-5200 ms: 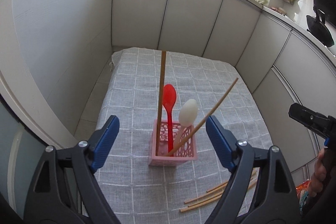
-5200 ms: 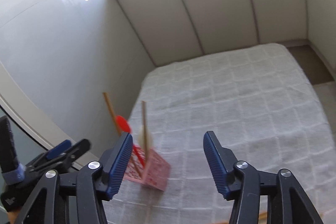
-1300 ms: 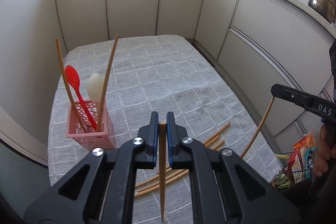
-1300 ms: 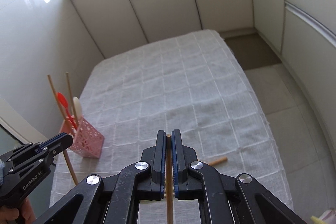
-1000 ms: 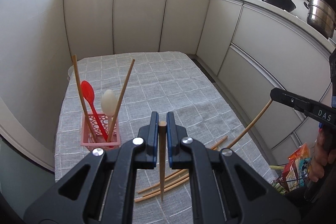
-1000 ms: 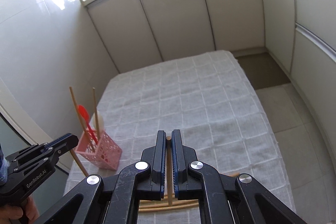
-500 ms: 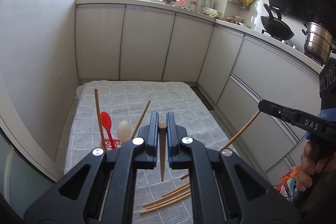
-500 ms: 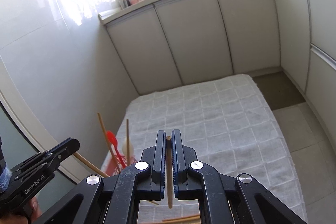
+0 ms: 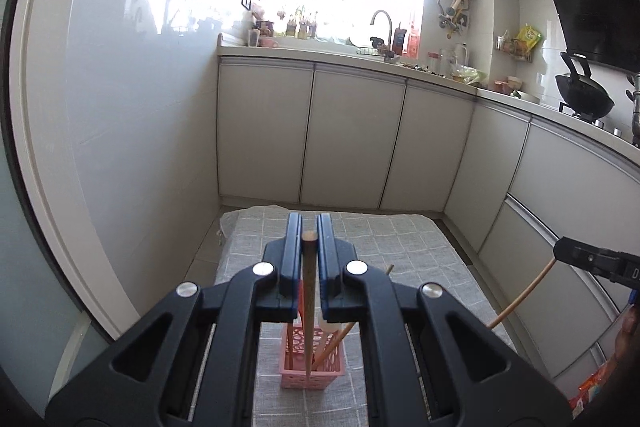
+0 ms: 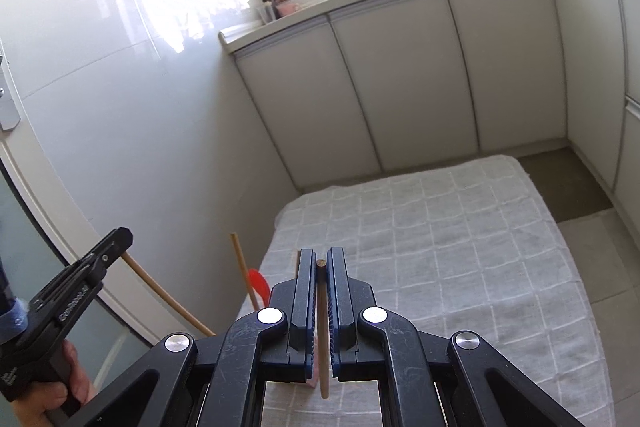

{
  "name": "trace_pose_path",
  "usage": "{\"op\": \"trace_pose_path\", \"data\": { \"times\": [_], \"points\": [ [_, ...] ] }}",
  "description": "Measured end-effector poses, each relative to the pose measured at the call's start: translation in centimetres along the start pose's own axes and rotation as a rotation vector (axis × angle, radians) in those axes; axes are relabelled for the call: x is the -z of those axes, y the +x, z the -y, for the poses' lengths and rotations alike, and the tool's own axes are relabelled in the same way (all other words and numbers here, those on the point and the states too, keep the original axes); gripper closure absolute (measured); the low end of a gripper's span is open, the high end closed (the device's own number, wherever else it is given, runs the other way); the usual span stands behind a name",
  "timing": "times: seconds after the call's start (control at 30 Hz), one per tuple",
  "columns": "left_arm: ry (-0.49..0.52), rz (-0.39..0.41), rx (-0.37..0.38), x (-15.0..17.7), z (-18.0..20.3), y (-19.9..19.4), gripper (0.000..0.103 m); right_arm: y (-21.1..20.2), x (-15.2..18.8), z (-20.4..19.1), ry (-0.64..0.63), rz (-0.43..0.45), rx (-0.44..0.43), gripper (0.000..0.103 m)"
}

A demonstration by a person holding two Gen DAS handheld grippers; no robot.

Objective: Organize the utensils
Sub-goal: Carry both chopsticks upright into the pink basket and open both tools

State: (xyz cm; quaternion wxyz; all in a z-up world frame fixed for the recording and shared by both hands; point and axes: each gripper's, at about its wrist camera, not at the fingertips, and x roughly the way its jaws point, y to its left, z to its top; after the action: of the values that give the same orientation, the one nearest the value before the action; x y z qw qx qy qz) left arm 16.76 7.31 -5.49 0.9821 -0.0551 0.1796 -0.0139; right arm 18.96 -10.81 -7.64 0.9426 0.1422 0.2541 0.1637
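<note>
My left gripper (image 9: 309, 227) is shut on a wooden chopstick (image 9: 308, 307) that hangs straight down; its tip is at the mouth of the pink lattice utensil basket (image 9: 312, 375). The basket holds another chopstick (image 9: 352, 311), and a white spoon and a red one mostly hidden behind my fingers. My right gripper (image 10: 321, 259) is shut on a second wooden chopstick (image 10: 322, 347), held above the table. In the right wrist view the left gripper (image 10: 76, 291) and its chopstick (image 10: 168, 299) show at the left, beside a standing chopstick (image 10: 244, 271) and the red spoon (image 10: 258, 281).
A grey checked cloth (image 10: 440, 247) covers the table. White kitchen cabinets (image 9: 352, 139) ring it, with a wall (image 9: 132, 131) close on the left. The right gripper (image 9: 596, 261) and its chopstick (image 9: 524, 297) show at the right of the left wrist view.
Both grippers have risen and tilted up. My left gripper has moved over the pink basket, with its chopstick tip now at the basket's mouth. The loose chopsticks on the cloth are out of view.
</note>
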Motion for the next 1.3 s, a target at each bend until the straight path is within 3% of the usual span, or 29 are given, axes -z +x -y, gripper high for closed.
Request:
{"op": "trace_pose_path", "data": {
  "times": [0.53, 0.87, 1.13, 1.17, 1.23, 1.27, 1.3],
  "points": [
    [-0.036, 0.066, -0.019, -0.9, -0.1, 1.0, 0.095, 2.8, -1.8, -1.4, 0.055, 0.043, -0.075, 0.099],
    [0.064, -0.069, -0.027, 2.1, 0.1, 6.3, 0.095, 8.7, 0.0, -1.1, 0.078, -0.017, -0.091, 0.099],
    [-0.009, -0.162, 0.079, 3.1, -0.1, 7.8, 0.095, 11.9, 1.8, -0.5, 0.106, -0.084, -0.112, 0.094],
    [-0.014, -0.162, 0.09, 3.0, 0.0, 7.6, 0.092, 11.9, 1.8, -0.3, 0.115, -0.08, -0.124, 0.093],
    [-0.025, -0.152, 0.108, 2.7, 0.0, 7.0, 0.073, 11.6, 1.6, 0.1, 0.132, -0.08, -0.142, 0.09],
    [-0.03, -0.145, 0.111, 2.5, 0.0, 6.7, 0.068, 11.5, 1.5, 0.2, 0.136, -0.079, -0.147, 0.087],
    [-0.034, -0.139, 0.113, 2.4, 0.1, 6.3, 0.062, 11.2, 1.3, 0.4, 0.139, -0.075, -0.15, 0.079]
  ]
}}
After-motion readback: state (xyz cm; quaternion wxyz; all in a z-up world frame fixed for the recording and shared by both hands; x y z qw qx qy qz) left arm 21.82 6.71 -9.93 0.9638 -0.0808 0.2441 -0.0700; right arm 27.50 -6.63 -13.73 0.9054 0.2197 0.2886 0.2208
